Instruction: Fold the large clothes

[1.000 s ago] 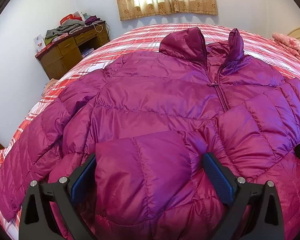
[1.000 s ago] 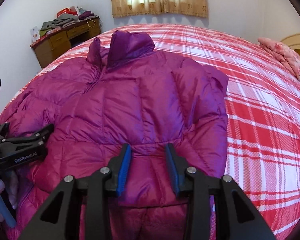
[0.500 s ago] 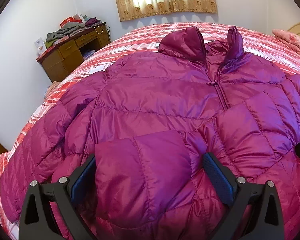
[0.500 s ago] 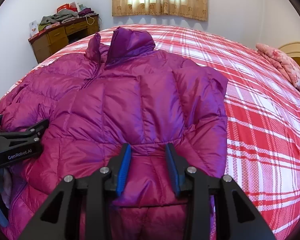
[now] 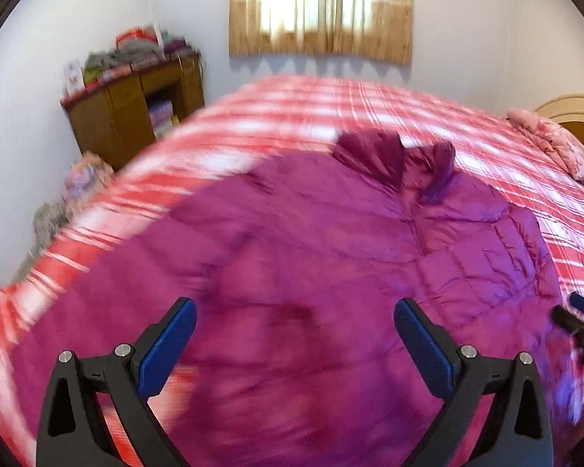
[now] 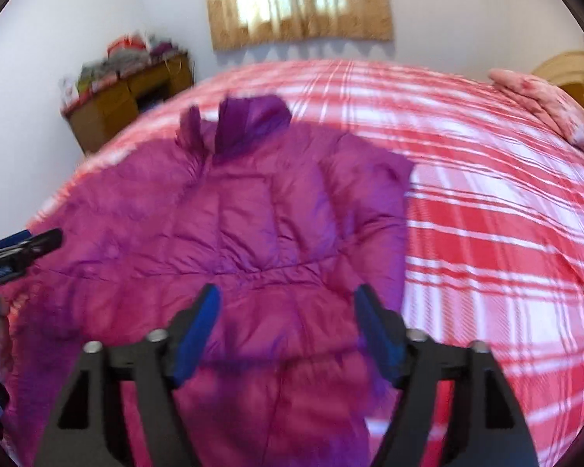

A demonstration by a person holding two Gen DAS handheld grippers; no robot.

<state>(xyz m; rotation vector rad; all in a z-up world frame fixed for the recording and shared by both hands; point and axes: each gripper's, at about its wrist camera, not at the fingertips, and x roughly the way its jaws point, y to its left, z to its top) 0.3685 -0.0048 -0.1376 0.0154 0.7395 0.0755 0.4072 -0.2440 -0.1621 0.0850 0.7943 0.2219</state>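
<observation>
A large magenta puffer jacket (image 5: 331,257) lies front up on the red plaid bed, collar toward the window. It also shows in the right wrist view (image 6: 253,233), with its right sleeve folded in over the body. My left gripper (image 5: 294,334) is open and empty above the jacket's lower left part. My right gripper (image 6: 288,319) is open and empty above the lower right hem. Each gripper shows at the edge of the other's view, the right gripper (image 5: 576,323) and the left gripper (image 6: 19,249). Both views are motion-blurred.
The bed (image 6: 486,210) has a red and white plaid cover. A pink pillow (image 5: 556,148) lies at its far right. A wooden desk (image 5: 136,113) piled with clothes stands at the back left wall. A curtained window (image 5: 319,7) is behind the bed.
My right gripper has opened and let go of the jacket hem. Both grippers have pulled back and up from the jacket. The folded piece between the left fingers is no longer there.
</observation>
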